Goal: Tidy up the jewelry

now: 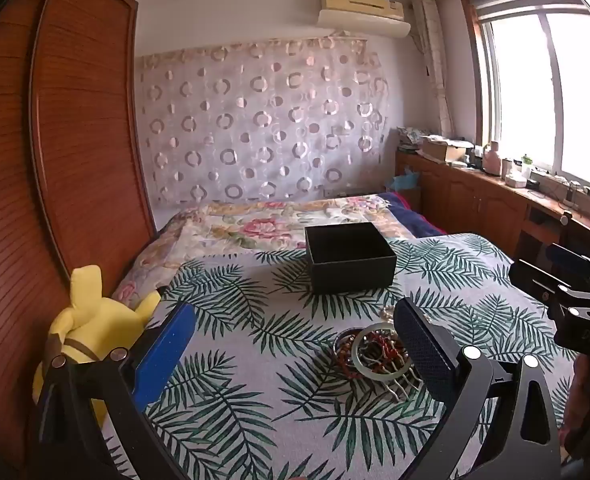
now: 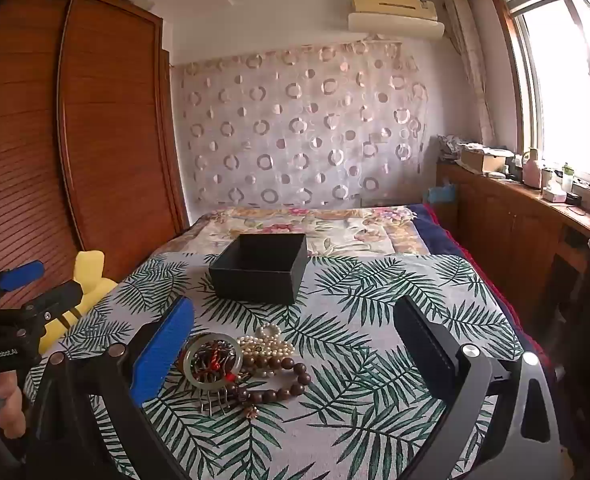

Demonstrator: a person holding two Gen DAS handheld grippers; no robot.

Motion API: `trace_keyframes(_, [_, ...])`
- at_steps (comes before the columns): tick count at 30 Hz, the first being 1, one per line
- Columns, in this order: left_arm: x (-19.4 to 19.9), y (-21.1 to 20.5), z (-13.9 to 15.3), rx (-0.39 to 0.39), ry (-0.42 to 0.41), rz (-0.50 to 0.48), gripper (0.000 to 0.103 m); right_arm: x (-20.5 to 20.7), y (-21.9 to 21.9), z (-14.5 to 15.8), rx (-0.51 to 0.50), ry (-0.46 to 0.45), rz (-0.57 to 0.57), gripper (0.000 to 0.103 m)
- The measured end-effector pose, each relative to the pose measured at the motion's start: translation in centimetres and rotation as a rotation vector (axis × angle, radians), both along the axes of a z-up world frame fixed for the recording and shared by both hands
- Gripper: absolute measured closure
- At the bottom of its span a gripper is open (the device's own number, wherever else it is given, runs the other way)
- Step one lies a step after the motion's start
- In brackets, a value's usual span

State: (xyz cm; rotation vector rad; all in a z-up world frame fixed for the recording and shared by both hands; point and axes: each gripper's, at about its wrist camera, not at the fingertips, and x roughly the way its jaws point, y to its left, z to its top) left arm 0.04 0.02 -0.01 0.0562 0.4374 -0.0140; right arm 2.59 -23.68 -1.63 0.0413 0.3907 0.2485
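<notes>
A pile of jewelry lies on the leaf-print cloth: a pale jade bangle (image 2: 214, 362) around a red knotted cord (image 2: 215, 357), a brown wooden bead bracelet (image 2: 283, 380), a pearl strand (image 2: 269, 344) and a metal hair comb (image 2: 213, 402). The pile also shows in the left wrist view (image 1: 375, 354). An open black box (image 2: 261, 266) (image 1: 350, 258) stands empty behind the pile. My left gripper (image 1: 295, 346) is open, left of the pile. My right gripper (image 2: 295, 344) is open and hangs over the pile, touching nothing.
A yellow plush toy (image 1: 91, 328) sits at the table's left edge beside a wooden wardrobe (image 1: 55, 140). A floral bedspread (image 2: 295, 228) lies behind the box. A wooden cabinet (image 2: 515, 220) with clutter runs under the window on the right.
</notes>
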Motion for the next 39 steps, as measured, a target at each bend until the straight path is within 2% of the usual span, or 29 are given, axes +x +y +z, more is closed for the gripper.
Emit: trace_keyframes(39, [0.11, -0.02, 0.30, -0.004, -0.021, 0.002, 0.007, -0.16, -0.02, 0.32, 0.005, -0.006, -0.002, 0.002])
